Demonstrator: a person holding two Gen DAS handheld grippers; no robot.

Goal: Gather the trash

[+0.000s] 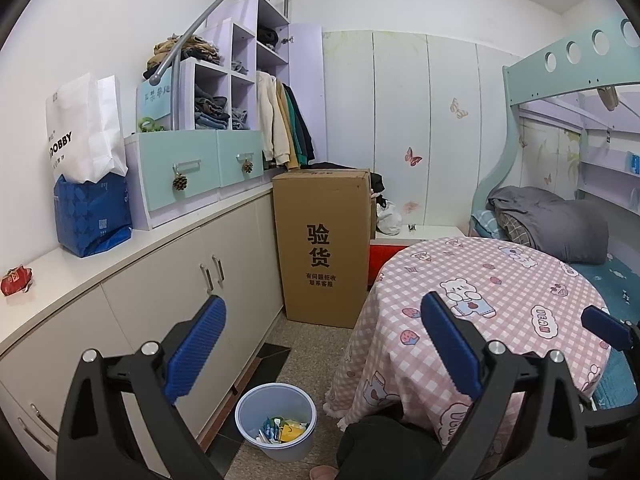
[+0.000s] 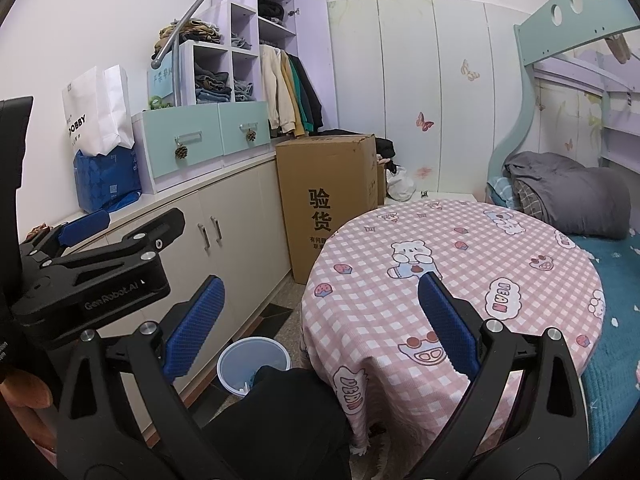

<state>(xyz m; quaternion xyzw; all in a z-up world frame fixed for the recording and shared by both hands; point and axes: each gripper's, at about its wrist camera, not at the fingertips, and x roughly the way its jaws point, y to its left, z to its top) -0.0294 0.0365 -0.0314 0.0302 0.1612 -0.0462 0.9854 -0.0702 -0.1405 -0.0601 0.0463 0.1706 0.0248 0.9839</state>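
A pale blue trash bin (image 1: 276, 416) stands on the floor between the cabinets and the round table, with several colourful wrappers at its bottom. A crumpled red wrapper (image 1: 16, 280) lies on the white counter at the far left. My left gripper (image 1: 324, 344) is open and empty, held above the bin. My right gripper (image 2: 322, 326) is open and empty too, over the table's near edge. In the right wrist view the bin (image 2: 252, 360) is half hidden behind a dark trouser knee (image 2: 280, 412), and one blue pad (image 2: 86, 225) of the left gripper shows at the left.
The round table (image 1: 500, 280) wears a pink checked cloth. A tall cardboard box (image 1: 320, 248) stands beyond the bin. White cabinets (image 1: 224, 276) line the left wall, with a blue bag (image 1: 92, 216) and mint drawers on top. A bunk bed (image 2: 580, 200) fills the right.
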